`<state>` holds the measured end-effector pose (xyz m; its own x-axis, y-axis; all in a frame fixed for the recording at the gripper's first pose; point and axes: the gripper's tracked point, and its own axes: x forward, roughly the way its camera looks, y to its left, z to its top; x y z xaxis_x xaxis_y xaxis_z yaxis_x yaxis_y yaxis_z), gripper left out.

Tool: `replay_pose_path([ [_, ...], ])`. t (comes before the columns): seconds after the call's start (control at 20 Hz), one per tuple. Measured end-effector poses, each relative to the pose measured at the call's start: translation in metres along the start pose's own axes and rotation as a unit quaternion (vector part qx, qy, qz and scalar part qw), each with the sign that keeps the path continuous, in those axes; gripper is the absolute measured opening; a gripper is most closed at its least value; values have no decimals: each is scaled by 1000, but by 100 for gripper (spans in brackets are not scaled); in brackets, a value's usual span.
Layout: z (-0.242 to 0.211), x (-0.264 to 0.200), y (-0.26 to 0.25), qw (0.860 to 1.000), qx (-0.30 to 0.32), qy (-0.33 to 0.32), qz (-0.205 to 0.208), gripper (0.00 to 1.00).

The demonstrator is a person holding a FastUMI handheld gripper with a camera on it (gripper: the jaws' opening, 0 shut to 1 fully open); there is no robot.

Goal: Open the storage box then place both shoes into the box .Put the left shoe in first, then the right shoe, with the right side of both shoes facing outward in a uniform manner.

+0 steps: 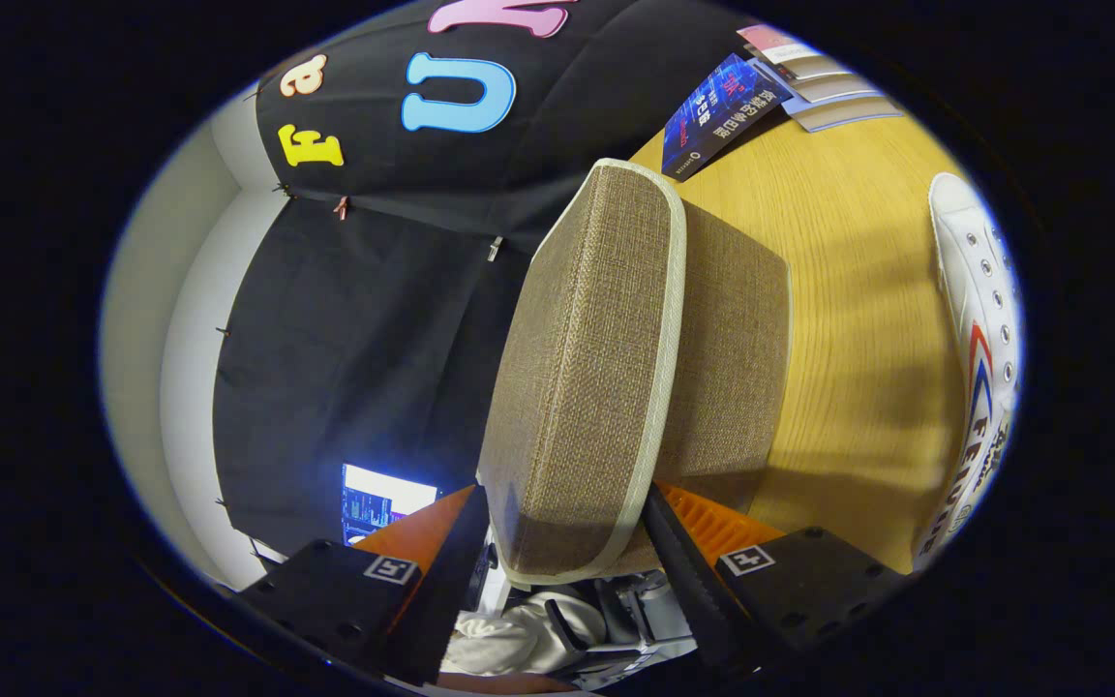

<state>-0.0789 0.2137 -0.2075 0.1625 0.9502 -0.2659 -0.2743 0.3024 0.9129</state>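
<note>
The brown woven storage box [727,358] with cream trim stands on the wooden table [858,290]. Its thick lid [587,368] is swung up off the box body and stands nearly on edge. My gripper [567,571] is shut on the lid's near corner, with one finger on the lid's outer face and the other against the trimmed rim. One white shoe [981,329] with red and blue stripes lies on the table beyond the box, off to the side of my fingers. The box's inside is hidden behind the lid.
A dark blue book [727,111] and a stack of books [824,82] lie at the table's far end. A lit screen [374,499] glows beyond the table edge, beside my finger. Pale cloth [509,639] shows below the lid.
</note>
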Motion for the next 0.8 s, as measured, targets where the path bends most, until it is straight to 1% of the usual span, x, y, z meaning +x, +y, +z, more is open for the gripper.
replay_pose_path([
  [0.2, 7, -7, 15, 998, 47, -10, 29, 96],
  [0.5, 26, -29, 46, 992, 98, -45, 59, 95],
  [0.65, 31, -33, 61, 989, 119, -53, 70, 83],
  [0.7, 29, -32, 65, 989, 117, -50, 71, 83],
  [0.8, 34, -29, 74, 988, 122, -57, 74, 65],
])
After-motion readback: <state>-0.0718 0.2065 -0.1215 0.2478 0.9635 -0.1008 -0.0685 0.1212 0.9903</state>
